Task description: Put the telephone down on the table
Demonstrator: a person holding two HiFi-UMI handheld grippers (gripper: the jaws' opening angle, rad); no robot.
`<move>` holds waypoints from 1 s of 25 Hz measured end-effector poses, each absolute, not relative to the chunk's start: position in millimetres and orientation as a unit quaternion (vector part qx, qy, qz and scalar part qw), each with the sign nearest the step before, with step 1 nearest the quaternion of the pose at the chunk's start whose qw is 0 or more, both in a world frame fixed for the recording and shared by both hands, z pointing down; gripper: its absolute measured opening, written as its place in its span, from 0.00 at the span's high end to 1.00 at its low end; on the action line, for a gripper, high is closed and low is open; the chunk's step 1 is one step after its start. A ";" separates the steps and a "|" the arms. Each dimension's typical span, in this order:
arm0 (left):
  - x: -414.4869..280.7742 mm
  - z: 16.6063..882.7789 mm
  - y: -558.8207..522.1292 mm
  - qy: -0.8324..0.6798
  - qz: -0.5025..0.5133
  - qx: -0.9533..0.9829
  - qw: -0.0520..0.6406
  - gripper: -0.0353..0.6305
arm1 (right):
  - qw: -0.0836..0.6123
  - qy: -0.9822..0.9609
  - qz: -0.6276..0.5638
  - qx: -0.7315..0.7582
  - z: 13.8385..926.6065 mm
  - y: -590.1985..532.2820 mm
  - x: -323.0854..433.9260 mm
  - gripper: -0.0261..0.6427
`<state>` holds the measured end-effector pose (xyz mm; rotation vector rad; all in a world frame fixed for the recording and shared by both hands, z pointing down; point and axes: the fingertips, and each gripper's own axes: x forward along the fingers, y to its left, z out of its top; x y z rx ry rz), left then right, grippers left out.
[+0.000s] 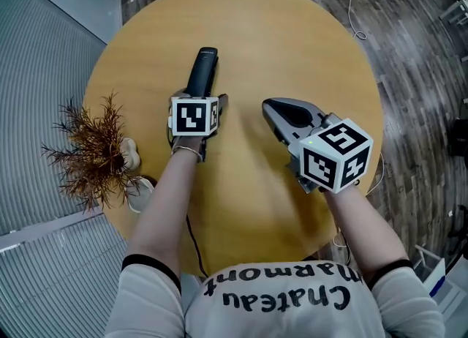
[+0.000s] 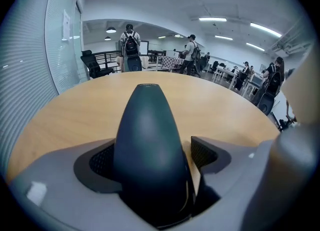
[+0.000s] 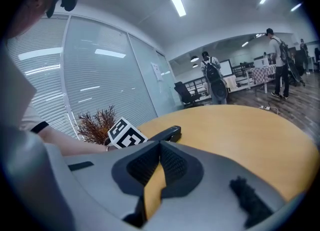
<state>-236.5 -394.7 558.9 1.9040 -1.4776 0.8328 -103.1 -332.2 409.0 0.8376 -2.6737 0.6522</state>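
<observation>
Dark plank floor (image 1: 417,58) fills the right and top of the head view, and a glass wall (image 1: 44,51) with fine horizontal blinds fills the left side. Between them a round wooden table (image 1: 292,44) takes up the middle of the frame. In the left gripper view, people (image 2: 131,47) with backpacks stand far back in the room beyond the table's far edge. A dried brown plant (image 1: 91,150) sits at the table's left edge, left of the person's left forearm. The right gripper (image 1: 272,112) hovers over the table right of centre, its marker cube toward the lower right. In its own view the jaw tips meet with nothing between them, and only a wedge of tabletop shows lower down. The left gripper (image 1: 203,101) is just left of centre, pointing toward the top of the frame. Its jaws stand wide around the telephone handset (image 1: 203,66), which lies flat on the table and reaches out past the jaws toward the top of the frame. In the left gripper view a sliver of tabletop shows between the handset and the pad (image 2: 205,152) on the right, so the handset is not clamped. A dark cable (image 1: 191,241) runs down the table beside the left forearm
</observation>
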 end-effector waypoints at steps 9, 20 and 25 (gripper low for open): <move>-242.8 548.6 -380.5 -0.577 0.328 0.715 0.221 0.20 | 0.128 -0.913 0.233 0.308 395.5 -310.8 -80.5 0.94; -238.4 470.1 -329.7 -0.581 0.234 0.763 0.159 0.68 | 0.106 -0.910 0.225 0.331 373.2 -264.3 -79.4 0.94; -214.9 416.1 -307.7 -0.561 0.188 0.796 0.131 0.93 | 0.115 -0.918 0.189 0.329 344.5 -254.8 -67.9 0.94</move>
